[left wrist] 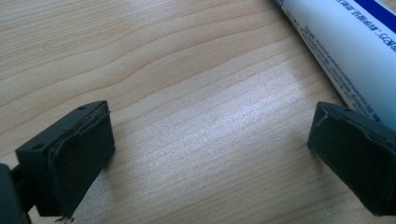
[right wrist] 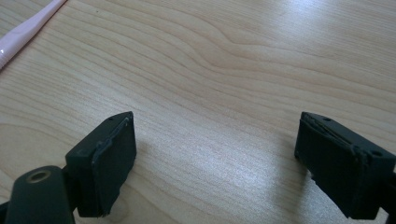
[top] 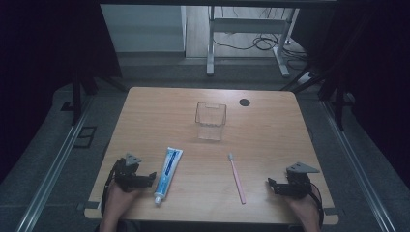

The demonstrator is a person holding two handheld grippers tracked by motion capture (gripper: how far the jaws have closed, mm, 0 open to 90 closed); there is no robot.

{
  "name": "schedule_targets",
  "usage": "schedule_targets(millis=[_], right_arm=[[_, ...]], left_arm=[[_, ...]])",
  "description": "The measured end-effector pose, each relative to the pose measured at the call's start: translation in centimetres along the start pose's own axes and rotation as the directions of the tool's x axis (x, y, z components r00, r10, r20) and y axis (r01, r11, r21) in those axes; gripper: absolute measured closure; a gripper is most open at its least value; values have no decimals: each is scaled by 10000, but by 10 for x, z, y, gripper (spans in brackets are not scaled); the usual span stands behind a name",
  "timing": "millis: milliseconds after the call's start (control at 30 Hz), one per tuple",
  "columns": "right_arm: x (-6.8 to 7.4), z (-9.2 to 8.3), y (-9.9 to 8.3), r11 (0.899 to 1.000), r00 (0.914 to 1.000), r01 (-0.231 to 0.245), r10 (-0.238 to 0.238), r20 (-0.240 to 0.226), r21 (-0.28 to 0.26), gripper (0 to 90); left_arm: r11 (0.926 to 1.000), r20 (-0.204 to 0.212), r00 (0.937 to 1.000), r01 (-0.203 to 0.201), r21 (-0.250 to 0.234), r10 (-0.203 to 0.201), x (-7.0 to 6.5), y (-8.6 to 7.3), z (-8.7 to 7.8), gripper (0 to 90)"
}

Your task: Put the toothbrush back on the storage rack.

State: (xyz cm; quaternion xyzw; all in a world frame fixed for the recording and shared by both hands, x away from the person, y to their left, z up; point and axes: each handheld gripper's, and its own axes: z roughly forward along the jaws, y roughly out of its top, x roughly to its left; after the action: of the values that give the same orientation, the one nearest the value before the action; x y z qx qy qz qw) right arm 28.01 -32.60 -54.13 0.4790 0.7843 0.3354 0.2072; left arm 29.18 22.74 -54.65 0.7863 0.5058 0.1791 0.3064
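At the near edge of the wooden desk (top: 270,125), I am resting my left claw (top: 150,178) with its jaws standing wide apart and nothing between them, just beside the toothpaste tube (top: 167,173). In the left gripper view the tube (left wrist: 355,51) is lying just past the right-hand jaw, close to it but not visibly touching. My right claw (top: 271,183) is sitting near the opposite corner, its jaws likewise spread and empty over bare wood, while the pink toothbrush (top: 236,178) is lying between the two claws, nearer the right one; its handle (right wrist: 28,35) is crossing the top left corner of the right gripper view. A clear plastic cup (top: 211,121) is standing upright farther back, near the middle of the desk.

As I am judging it, the step in hand is the pickup of the tube. To do it well I am planning to shift the left claw sideways until the tube lies squarely between the jaws, straddle its flat body rather than the cap, and close gently so it is not squeezed or skidding away.
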Motion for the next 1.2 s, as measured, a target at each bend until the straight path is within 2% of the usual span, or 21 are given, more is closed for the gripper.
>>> schedule_targets(millis=[567, 967, 1200], right_arm=[[0, 0, 0, 10000, 10000, -44, 44, 38, -31, 138], [-1, -5, 3, 9998, 10000, -84, 84, -50, 169, 286], [-1, -8, 4, 9996, 9988, -80, 92, -473, 261, 389]], left_arm=[[10000, 0, 10000, 2, 0, -2, 0, 0, 0, 6], [10000, -4, 10000, 5, -1, -5, 0, 0, 0, 7], [10000, -5, 10000, 3, -2, -3, 0, 0, 0, 7]])
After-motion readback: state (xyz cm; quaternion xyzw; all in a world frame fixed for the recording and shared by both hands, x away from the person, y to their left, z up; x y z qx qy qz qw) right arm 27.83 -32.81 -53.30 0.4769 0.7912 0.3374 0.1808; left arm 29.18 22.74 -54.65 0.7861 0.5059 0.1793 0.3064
